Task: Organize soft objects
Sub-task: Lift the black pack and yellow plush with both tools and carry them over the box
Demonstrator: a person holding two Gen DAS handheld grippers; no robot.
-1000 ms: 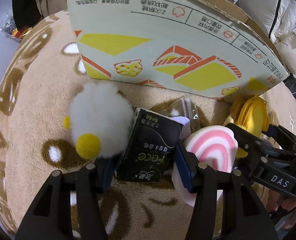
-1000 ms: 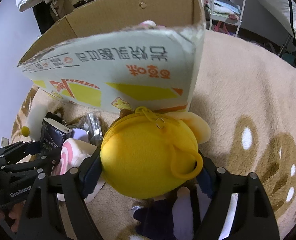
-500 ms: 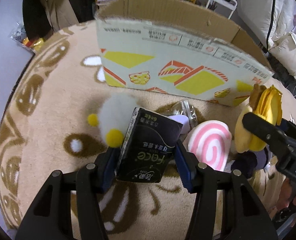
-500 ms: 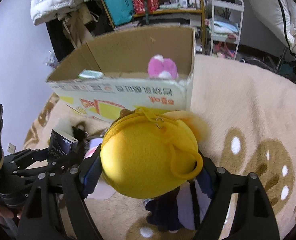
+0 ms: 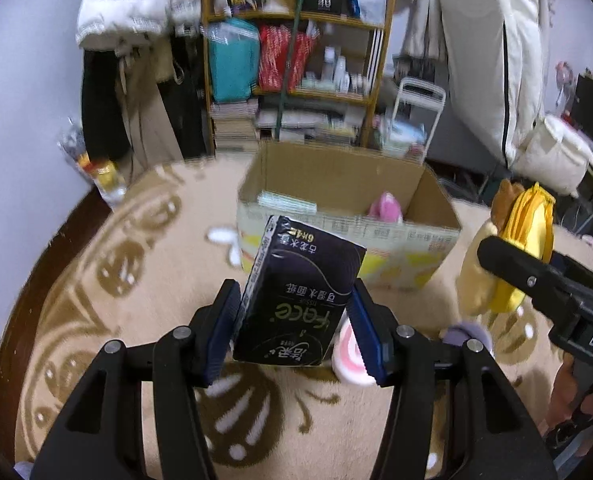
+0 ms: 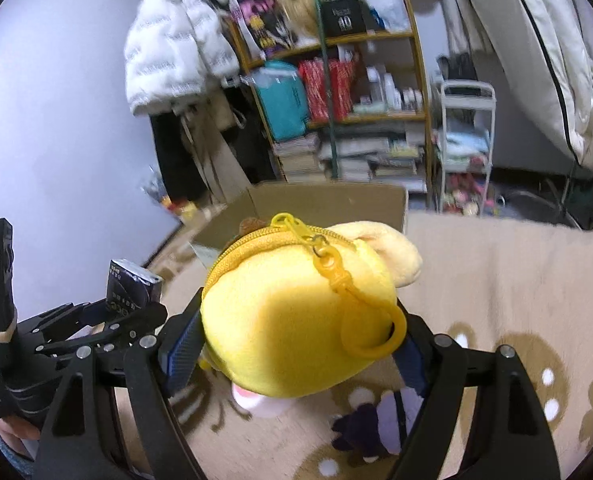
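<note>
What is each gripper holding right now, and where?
Left gripper clamps the tissue pack by its sides; right gripper squeezes the yellow pouch across its body.

Black tissue pack (image 5: 298,298) tilted, held up in air; yellow zip plush pouch (image 6: 296,320) likewise aloft.

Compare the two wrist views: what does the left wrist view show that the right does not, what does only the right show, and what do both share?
Only the left: the pink plush inside the cardboard box.
Only the right: the pouch's yellow clip loop and the dark plush on the rug.
Both: the black tissue pack in the left gripper, the yellow pouch in the right gripper.
</note>
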